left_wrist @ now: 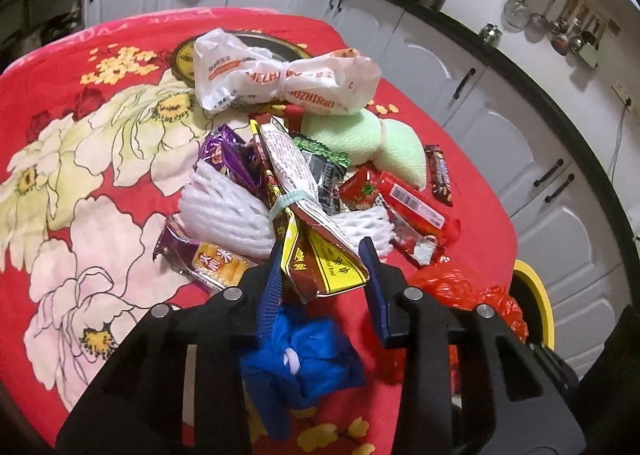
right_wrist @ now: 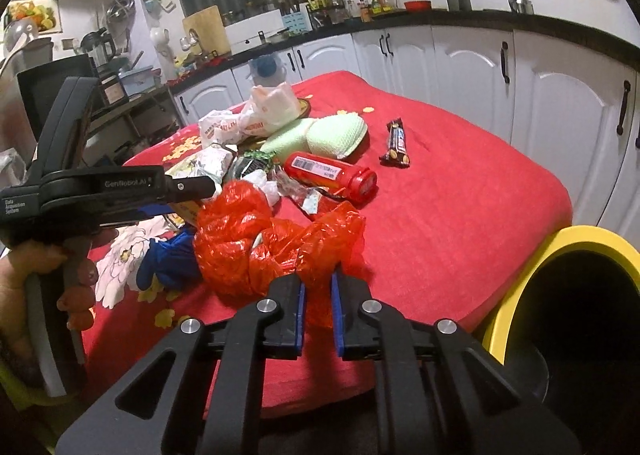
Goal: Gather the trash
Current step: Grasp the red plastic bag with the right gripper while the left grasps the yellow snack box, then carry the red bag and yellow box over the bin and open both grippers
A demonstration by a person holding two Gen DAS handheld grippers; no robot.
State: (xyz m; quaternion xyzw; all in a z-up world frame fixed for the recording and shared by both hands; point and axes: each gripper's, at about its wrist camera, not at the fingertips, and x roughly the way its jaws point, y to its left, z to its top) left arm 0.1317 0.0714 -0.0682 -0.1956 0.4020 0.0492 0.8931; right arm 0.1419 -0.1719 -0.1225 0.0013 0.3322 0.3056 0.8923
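A pile of trash lies on the red flowered tablecloth (left_wrist: pixel 80 55). My left gripper (left_wrist: pixel 322 255) is open with its fingers either side of the end of a yellow and brown wrapper bundle (left_wrist: pixel 320 263) tied with a pale band. It also shows from the side in the right wrist view (right_wrist: pixel 192 187). A blue plastic bag (left_wrist: pixel 304 359) lies under it. My right gripper (right_wrist: pixel 318 295) is shut on a crumpled red plastic bag (right_wrist: pixel 272 243) at the table's near edge. A yellow-rimmed black bin (right_wrist: pixel 580 295) stands just right of the table.
The pile holds a white printed bag (left_wrist: pixel 280 75), a green sponge (left_wrist: pixel 372 143), white foam netting (left_wrist: pixel 224 215), a red tube (right_wrist: pixel 332 175), a chocolate bar (right_wrist: pixel 396 143) and purple snack wrappers (left_wrist: pixel 228 159). White cabinets (right_wrist: pixel 520 87) run behind.
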